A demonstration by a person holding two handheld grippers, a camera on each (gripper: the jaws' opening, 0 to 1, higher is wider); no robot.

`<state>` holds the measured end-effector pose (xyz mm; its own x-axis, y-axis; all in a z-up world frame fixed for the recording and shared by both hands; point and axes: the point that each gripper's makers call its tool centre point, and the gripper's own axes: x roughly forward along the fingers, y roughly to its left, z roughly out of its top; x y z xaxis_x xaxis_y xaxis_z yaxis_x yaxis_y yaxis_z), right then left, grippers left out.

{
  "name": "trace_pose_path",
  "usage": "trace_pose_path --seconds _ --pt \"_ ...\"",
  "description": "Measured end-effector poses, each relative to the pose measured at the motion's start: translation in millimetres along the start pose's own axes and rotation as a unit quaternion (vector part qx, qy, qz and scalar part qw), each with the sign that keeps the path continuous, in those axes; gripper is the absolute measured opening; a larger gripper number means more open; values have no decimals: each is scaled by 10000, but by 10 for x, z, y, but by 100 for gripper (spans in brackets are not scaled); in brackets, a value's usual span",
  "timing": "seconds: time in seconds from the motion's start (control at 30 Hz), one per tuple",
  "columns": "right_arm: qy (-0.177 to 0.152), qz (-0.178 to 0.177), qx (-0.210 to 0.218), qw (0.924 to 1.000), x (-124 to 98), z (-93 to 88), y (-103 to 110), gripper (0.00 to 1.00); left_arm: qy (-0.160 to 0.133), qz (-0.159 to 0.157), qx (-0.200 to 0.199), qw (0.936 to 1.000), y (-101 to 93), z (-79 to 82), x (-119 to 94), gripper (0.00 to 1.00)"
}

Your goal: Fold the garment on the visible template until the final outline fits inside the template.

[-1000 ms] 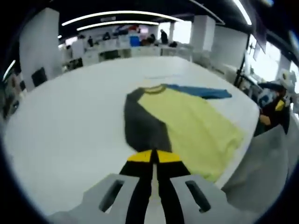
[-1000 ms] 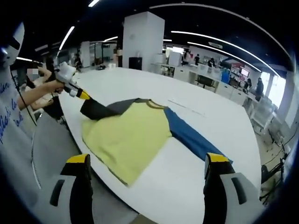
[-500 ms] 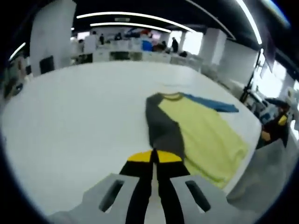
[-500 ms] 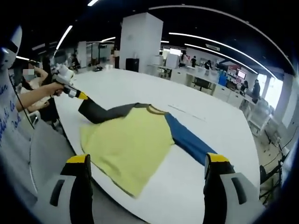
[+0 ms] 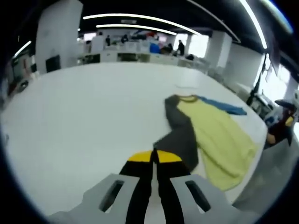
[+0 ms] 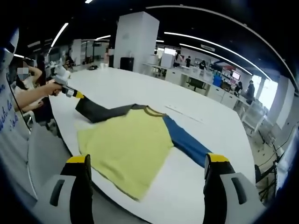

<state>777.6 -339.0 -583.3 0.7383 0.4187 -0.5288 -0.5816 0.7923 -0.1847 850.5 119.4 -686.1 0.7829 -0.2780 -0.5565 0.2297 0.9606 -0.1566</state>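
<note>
my left gripper (image 5: 154, 158) pinching grey sleeve (image 5: 180, 137) of shirt (image 6: 128, 147) | my right gripper (image 6: 147, 163) jaws spread, empty, near shirt hem | white table (image 5: 79, 116) under shirt

Large open-plan hall, dark ceiling. Long curved light strips (image 5: 135, 17) run overhead; more strips (image 6: 205, 39) cross the ceiling on the far side. A broad white table (image 5: 74, 121) takes up most of the floor area, its surface matte and evenly lit. A square white pillar (image 6: 135, 42) stands beyond the table's far edge, a dark bin-like object at its foot. Rows of desks (image 6: 205, 86) with people at them line the back. Bright windows (image 5: 280, 79) along one side let in daylight. White chairs (image 6: 254, 116) near the table's end.
</note>
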Motion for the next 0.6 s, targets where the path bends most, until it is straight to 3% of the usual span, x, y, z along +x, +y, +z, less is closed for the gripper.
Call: trace_pose_path --seconds 0.3,0.37,0.6 --pt "79 -93 16 9999 -1 43 126 100 -14 280 -20 9996 336 -37 -24 0" --pt "82 -88 38 9999 10 51 166 100 64 386 156 9991 433 -88 -14 0" --pt "48 -106 73 9999 49 118 263 100 -27 503 12 9987 650 -111 2 0"
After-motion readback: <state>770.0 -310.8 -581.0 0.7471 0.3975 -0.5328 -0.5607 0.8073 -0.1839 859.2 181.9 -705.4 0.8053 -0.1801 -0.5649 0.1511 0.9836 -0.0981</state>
